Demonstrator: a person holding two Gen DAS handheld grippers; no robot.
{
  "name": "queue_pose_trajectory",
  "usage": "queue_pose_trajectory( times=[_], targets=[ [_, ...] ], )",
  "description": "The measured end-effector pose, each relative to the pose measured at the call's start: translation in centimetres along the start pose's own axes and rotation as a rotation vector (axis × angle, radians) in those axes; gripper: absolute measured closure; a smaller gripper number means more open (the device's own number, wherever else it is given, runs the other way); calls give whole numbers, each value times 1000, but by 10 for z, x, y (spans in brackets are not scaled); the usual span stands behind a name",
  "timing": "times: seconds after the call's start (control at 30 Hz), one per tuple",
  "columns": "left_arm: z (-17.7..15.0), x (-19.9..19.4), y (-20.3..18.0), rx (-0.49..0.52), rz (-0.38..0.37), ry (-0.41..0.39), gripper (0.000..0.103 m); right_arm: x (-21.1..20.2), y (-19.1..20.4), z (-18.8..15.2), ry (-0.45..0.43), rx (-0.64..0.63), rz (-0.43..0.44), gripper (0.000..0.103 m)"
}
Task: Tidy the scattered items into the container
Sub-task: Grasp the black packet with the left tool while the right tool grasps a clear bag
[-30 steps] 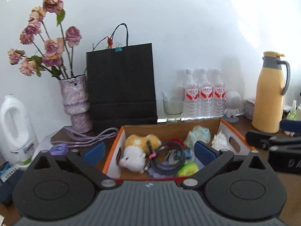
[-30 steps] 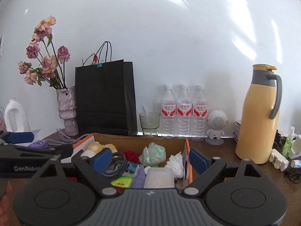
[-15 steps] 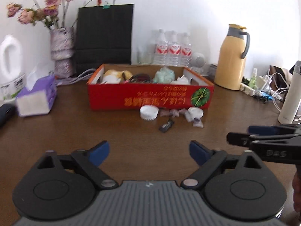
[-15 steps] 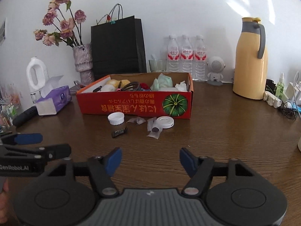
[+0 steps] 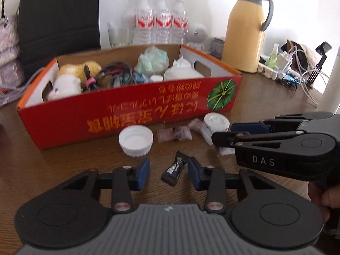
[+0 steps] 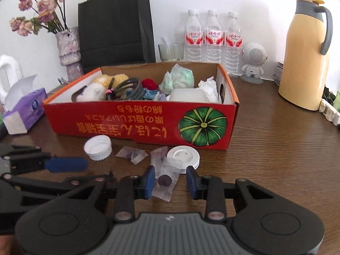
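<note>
A red cardboard box [image 5: 131, 114] [image 6: 148, 125] holds a plush toy, a cable, tissues and other items. In front of it lie a white screw cap [image 5: 136, 140] [image 6: 98, 147], a flat white lid [image 5: 216, 121] [image 6: 183, 156] and several clear candy wrappers [image 5: 174, 133] [image 6: 131, 153]. My left gripper [image 5: 167, 171] is open around a small black packet [image 5: 174, 170] on the table. My right gripper [image 6: 170, 179] is open around a clear wrapper with a dark candy [image 6: 165, 180]. Each gripper shows in the other's view.
A yellow thermos jug [image 6: 306, 53], three water bottles [image 6: 212, 36], a small white speaker figure [image 6: 254, 62], a black paper bag [image 6: 115, 23], a vase of dried roses [image 6: 68, 46] and a purple tissue pack [image 6: 25, 110] stand around the box. Chargers and cables [image 5: 293, 72] lie at the right.
Both grippers have come away from above the box, down to the table in front of it. Their jaws have narrowed around the black packet and the candy wrapper.
</note>
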State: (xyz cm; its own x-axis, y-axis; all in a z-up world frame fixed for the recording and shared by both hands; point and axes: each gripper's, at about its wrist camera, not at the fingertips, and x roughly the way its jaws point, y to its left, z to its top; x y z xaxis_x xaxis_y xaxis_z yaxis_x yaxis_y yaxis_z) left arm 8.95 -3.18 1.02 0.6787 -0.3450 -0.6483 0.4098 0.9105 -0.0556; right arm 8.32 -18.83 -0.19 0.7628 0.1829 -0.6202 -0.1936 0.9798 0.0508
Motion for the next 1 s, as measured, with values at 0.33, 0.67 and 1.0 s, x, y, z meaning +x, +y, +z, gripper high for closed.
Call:
queue_pose_trajectory(
  times=[0.33, 0.67, 1.0],
  targets=[
    [-6, -12, -7, -11, 17, -25, 92, -6, 9, -9, 0, -74, -9, 89],
    [-13, -98, -31, -102, 212, -269, 92, -89, 11, -10, -267, -14, 11, 89],
    [-42, -171, -55, -162, 259, -423, 92, -163, 38, -35, -409, -53, 0, 89]
  ],
)
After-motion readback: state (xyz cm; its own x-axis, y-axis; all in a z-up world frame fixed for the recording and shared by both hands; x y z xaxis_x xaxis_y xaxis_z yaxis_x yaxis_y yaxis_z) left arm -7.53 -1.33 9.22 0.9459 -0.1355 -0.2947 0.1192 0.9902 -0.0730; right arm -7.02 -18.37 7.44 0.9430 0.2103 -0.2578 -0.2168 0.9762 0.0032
